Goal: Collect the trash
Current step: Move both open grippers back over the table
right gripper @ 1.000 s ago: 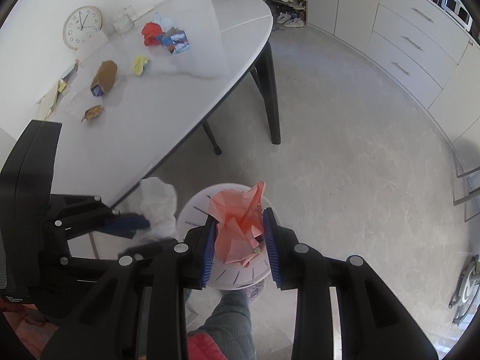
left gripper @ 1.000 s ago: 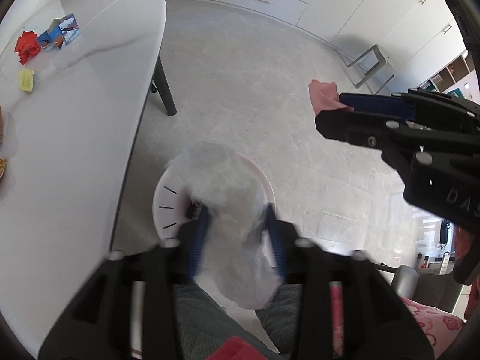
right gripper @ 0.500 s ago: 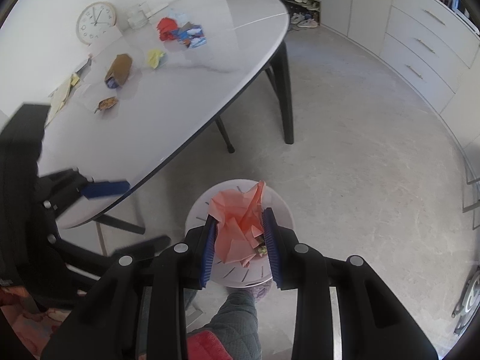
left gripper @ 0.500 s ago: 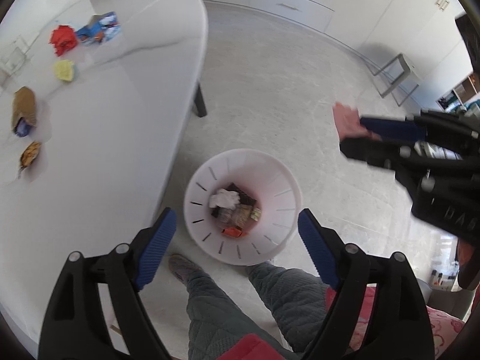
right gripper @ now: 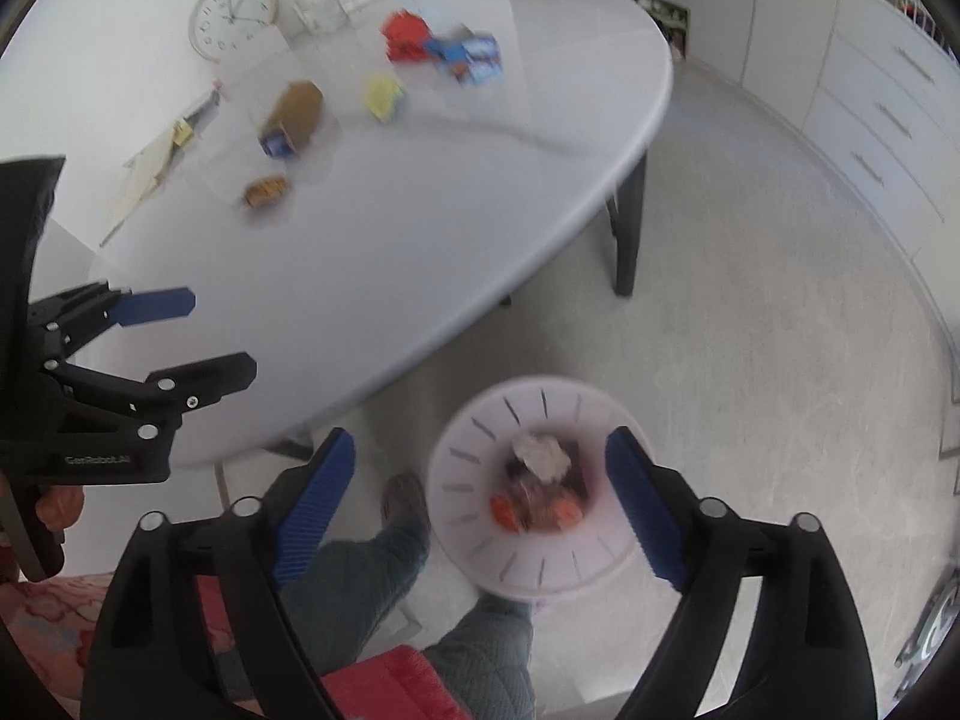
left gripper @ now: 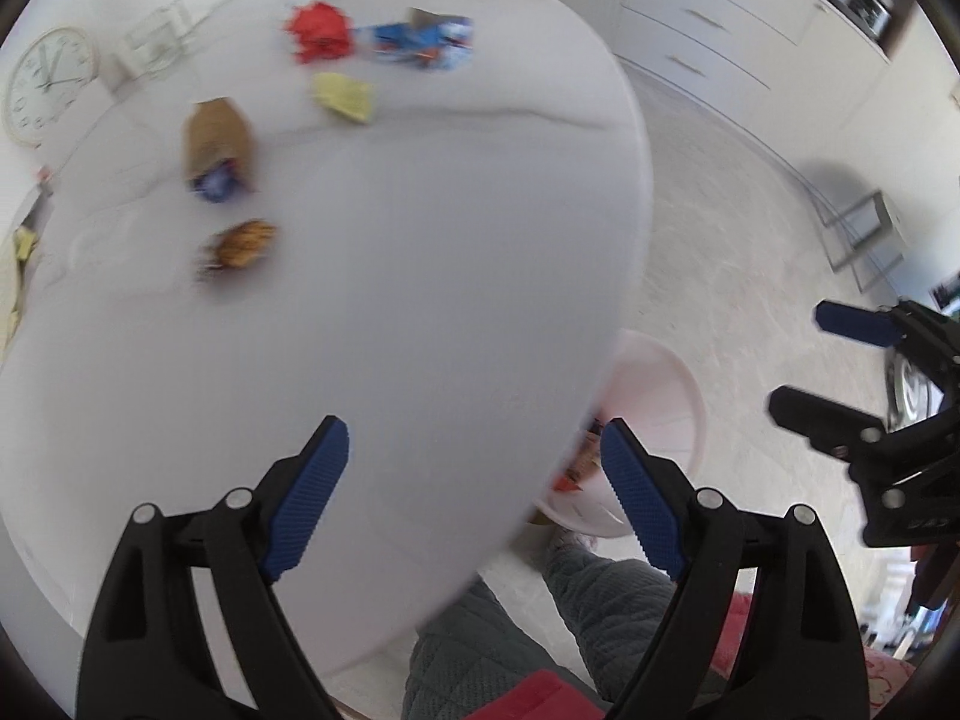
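The left gripper (left gripper: 474, 498) points steeply down over the near edge of the white bench (left gripper: 420, 312), its blue-padded jaws spread wide with nothing between them. In the right wrist view it shows at the left edge of the frame, jaws apart above the bench.

The right gripper (right gripper: 480, 504) is also tilted steeply down, over the white bin (right gripper: 480, 546) on the floor at the lower centre of the frame. Its jaws have just been opening and now stand wide, empty, framing the bin. Inside the bin lie a white crumpled wad (right gripper: 543, 456) and some orange and dark scraps, blurred.

The remaining trash sits on the bench in the upper left of both frames: a red crumpled piece (left gripper: 318, 30), a blue wrapper (left gripper: 420, 42), a yellow scrap (left gripper: 345, 96), a brown bag (left gripper: 216, 138) and a small orange-brown wrapper (left gripper: 243, 243). A round clock (right gripper: 234, 15) lies at the far side of the bench.

The person's legs in quilted grey-green trousers (right gripper: 360, 576) show below, one foot just beside the bin.
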A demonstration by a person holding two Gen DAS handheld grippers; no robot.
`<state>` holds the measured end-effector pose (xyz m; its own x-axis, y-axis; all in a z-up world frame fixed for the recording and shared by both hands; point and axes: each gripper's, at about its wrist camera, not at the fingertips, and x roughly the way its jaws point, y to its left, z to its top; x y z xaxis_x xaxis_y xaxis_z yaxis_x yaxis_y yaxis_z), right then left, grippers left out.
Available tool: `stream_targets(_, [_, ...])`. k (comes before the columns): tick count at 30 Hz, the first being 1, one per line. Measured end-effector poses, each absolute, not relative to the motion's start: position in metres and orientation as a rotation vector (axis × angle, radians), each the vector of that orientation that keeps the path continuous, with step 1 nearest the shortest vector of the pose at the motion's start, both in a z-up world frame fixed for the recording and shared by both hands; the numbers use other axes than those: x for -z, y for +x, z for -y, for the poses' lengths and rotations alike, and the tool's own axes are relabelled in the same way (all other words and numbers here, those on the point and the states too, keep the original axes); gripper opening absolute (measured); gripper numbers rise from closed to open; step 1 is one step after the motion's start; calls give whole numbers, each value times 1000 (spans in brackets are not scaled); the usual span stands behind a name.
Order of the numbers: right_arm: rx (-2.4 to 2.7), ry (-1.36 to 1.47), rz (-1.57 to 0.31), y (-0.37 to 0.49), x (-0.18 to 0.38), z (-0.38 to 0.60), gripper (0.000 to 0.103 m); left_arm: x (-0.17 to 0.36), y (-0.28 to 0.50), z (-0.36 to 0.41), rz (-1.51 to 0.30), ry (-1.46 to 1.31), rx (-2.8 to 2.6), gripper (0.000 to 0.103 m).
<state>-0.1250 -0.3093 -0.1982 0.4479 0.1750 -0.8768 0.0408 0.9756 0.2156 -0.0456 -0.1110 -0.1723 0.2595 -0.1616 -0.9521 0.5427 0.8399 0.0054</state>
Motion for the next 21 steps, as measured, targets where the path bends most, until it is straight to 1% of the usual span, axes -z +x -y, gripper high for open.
stream_targets(2, [-105, 204, -1078, -110, 187, 296, 91, 166, -35, 95, -1207, 355, 460, 82])
stream_targets(4, [-129, 193, -1059, -96, 178, 284, 92, 159, -20, 71, -1190, 333, 421, 88])
stream_targets(8, [-180, 166, -1044, -58, 170, 250, 93, 150, 6, 27, -1174, 286, 354, 89])
stream_targets(17, [-267, 139, -1076, 26, 186, 162, 93, 155, 63, -65, -1200, 197, 242, 89])
stream_targets(21, [-280, 135, -1108, 53, 196, 127, 93, 163, 80, -90, -1215, 203, 234, 89])
